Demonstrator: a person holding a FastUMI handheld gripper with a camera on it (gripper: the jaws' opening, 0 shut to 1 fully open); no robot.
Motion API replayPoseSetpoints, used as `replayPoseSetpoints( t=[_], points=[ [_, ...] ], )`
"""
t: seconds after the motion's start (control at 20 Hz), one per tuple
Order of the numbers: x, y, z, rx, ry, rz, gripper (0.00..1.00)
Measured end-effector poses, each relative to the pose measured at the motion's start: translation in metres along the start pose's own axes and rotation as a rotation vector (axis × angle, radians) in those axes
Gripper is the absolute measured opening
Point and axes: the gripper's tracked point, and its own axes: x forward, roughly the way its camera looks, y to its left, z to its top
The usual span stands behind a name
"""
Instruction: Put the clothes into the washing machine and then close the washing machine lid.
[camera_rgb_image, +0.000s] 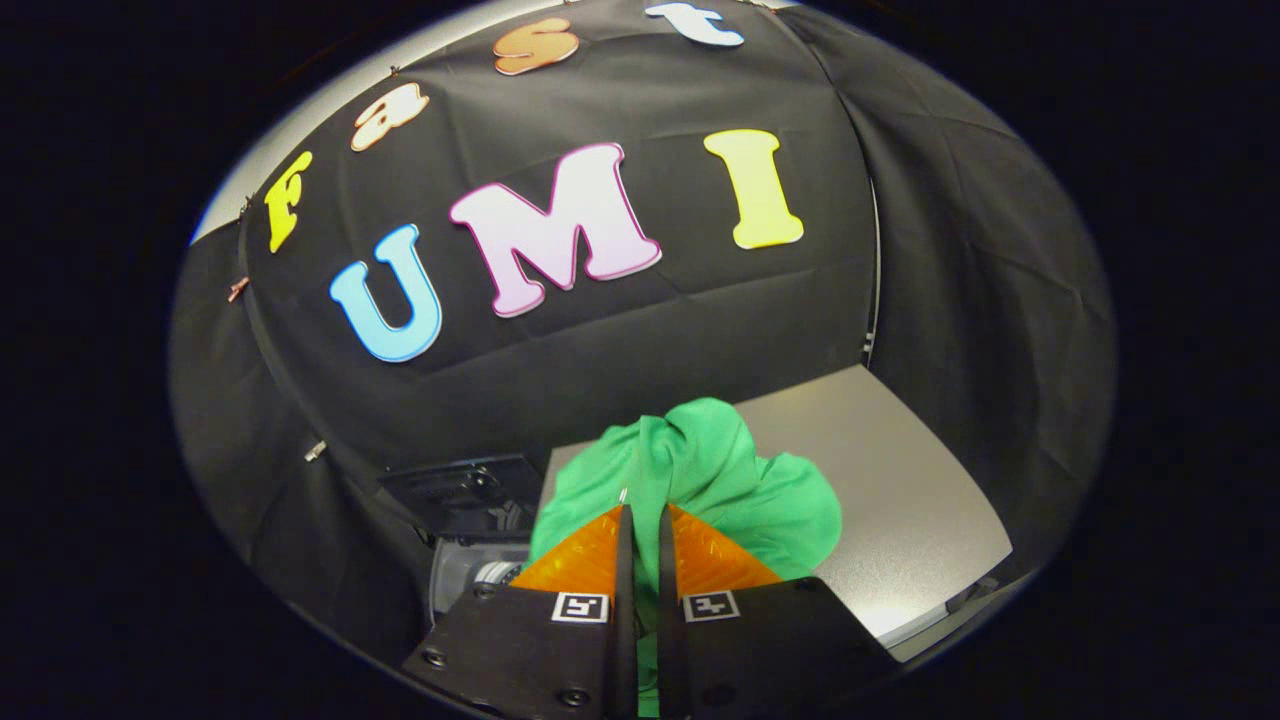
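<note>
A bright green garment bunches up just ahead of my fingers and hangs down between them. My gripper is shut on the cloth, both fingers pressing a fold with a narrow slit left between them. The garment is lifted above a grey table top. To the left of the fingers and lower down, the washing machine shows its dark open top and part of a pale drum. Its lid appears raised behind the opening.
The grey table top runs to the right beyond the fingers, ending in a front edge. Black cloth walls close the booth behind and on both sides.
</note>
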Motion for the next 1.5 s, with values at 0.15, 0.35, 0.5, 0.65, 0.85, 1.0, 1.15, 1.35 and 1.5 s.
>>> replayPoseSetpoints(
  t=[0.15, 0.35, 0.5, 0.65, 0.85, 1.0, 1.15, 1.35, 1.5],
  points=[
    [-0.027, 0.027, 0.024, -0.043, -0.052, 0.021, 0.07],
    [-0.025, 0.011, 0.005, -0.132, 0.001, -0.055, 0.07],
    [-0.012, -0.026, -0.004, -0.196, 0.030, -0.167, 0.07],
    [0.001, -0.029, -0.026, -0.199, 0.119, -0.163, 0.53],
    [0.033, -0.032, -0.051, -0.176, 0.193, -0.161, 0.99],
    [0.065, -0.035, -0.101, -0.227, 0.334, -0.189, 0.99],
    [0.082, -0.038, -0.102, -0.410, 0.276, -0.234, 0.65],
    [0.077, -0.001, -0.082, -0.278, 0.206, -0.188, 0.07],
    [0.061, 0.031, -0.041, -0.191, 0.137, -0.125, 0.07]
  ],
)
